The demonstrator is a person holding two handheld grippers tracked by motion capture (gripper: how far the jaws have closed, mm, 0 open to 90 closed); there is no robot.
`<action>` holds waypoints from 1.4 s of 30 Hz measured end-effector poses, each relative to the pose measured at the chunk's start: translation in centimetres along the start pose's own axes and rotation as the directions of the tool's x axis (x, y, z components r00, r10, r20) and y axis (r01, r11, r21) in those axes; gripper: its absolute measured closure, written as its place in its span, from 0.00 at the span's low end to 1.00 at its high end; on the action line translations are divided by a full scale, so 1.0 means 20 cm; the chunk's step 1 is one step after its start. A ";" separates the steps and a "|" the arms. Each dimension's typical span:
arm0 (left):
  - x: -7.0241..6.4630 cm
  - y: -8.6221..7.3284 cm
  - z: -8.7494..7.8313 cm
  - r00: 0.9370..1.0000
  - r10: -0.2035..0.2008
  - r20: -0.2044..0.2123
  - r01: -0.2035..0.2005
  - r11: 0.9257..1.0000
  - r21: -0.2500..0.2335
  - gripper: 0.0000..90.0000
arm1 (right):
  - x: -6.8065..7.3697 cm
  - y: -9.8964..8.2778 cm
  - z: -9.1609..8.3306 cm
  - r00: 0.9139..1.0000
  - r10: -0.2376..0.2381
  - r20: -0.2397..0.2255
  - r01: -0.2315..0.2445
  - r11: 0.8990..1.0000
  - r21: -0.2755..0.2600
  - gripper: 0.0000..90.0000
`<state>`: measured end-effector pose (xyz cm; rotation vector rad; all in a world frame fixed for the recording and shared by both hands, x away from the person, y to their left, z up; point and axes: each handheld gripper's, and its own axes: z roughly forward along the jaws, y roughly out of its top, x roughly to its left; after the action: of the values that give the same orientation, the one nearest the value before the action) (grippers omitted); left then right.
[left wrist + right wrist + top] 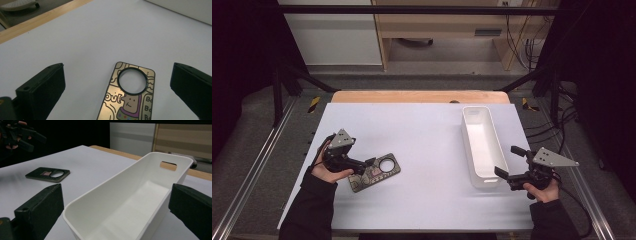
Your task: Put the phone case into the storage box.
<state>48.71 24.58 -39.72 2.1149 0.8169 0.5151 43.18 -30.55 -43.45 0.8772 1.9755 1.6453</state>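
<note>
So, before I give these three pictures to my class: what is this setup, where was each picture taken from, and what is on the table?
A person sits at a white table with a hand-held two-jaw gripper in each hand; there is no robot arm. The wide picture is from a camera above, looking down. The other two come from cameras riding on the grippers, looking along their black jaws.

On the table lie a decorated phone case with a round hole and a long white bin, which looks empty. The left gripper is open, its jaws either side of the case. The right gripper is open at the bin's near end. Nothing is held.
</note>
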 end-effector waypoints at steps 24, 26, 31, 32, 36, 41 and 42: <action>0.00 0.00 0.14 0.997 0.038 0.074 -0.048 0.989 0.143 0.00 | 0.00 0.00 0.00 1.000 -0.002 -0.001 0.002 1.000 -0.004 0.00; 0.00 0.01 0.15 0.996 0.042 0.080 -0.054 0.987 0.150 0.00 | 0.00 0.00 0.00 1.000 -0.001 -0.001 0.001 1.000 -0.004 0.00; 0.00 0.00 0.18 0.995 0.041 0.087 -0.056 0.982 0.180 0.00 | 0.00 0.00 0.00 1.000 -0.002 -0.002 0.002 1.000 -0.005 0.00; 0.00 -0.01 0.19 0.995 0.042 0.090 -0.058 0.981 0.188 0.00 | 0.00 0.00 0.00 1.000 -0.002 -0.002 0.002 1.000 -0.006 0.00; 0.00 -0.02 0.21 0.994 0.042 0.100 -0.063 0.975 0.211 0.00 | 0.00 0.00 0.00 1.000 -0.003 -0.001 0.003 1.000 -0.005 0.00; 0.00 -0.04 0.23 0.993 0.049 0.110 -0.074 0.968 0.240 0.00 | 0.00 0.00 0.00 1.000 -0.005 -0.004 0.005 1.000 -0.002 0.00; 0.00 -0.04 0.23 0.992 0.051 0.111 -0.077 0.967 0.244 0.00 | 0.00 0.00 0.00 1.000 -0.005 -0.004 0.005 1.000 -0.002 0.00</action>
<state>51.14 22.47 -43.17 2.3825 0.7889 0.3465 43.15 -30.53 -43.48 0.8682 1.9774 1.6472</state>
